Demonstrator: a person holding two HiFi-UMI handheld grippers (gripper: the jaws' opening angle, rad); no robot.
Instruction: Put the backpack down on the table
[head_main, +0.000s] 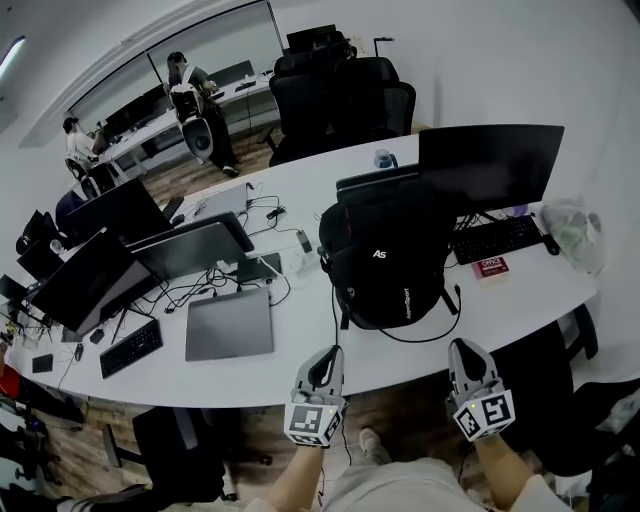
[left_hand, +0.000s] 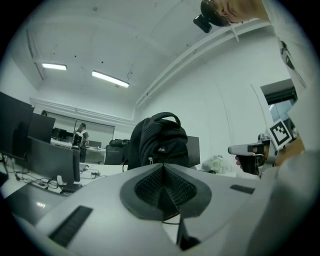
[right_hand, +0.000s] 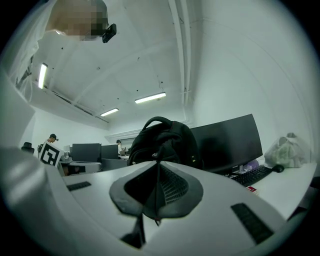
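Observation:
The black backpack (head_main: 392, 262) stands upright on the white table (head_main: 300, 345), leaning against a dark monitor (head_main: 490, 165), its top handle up. It fills the middle of the left gripper view (left_hand: 159, 142) and of the right gripper view (right_hand: 162, 142). Both grippers hover off the table's near edge, apart from the backpack. My left gripper (head_main: 327, 355) (left_hand: 163, 166) has its jaws pressed together with nothing in them. My right gripper (head_main: 465, 350) (right_hand: 157, 163) is likewise shut and empty. A thin black cord from the backpack curls on the table before it.
A grey laptop (head_main: 229, 323), a keyboard (head_main: 130, 347), cables and several monitors (head_main: 90, 280) lie left. A second keyboard (head_main: 497, 238), a red box (head_main: 490, 266) and a plastic bag (head_main: 572, 232) sit right. Office chairs (head_main: 340, 90) and two people (head_main: 190, 90) are behind.

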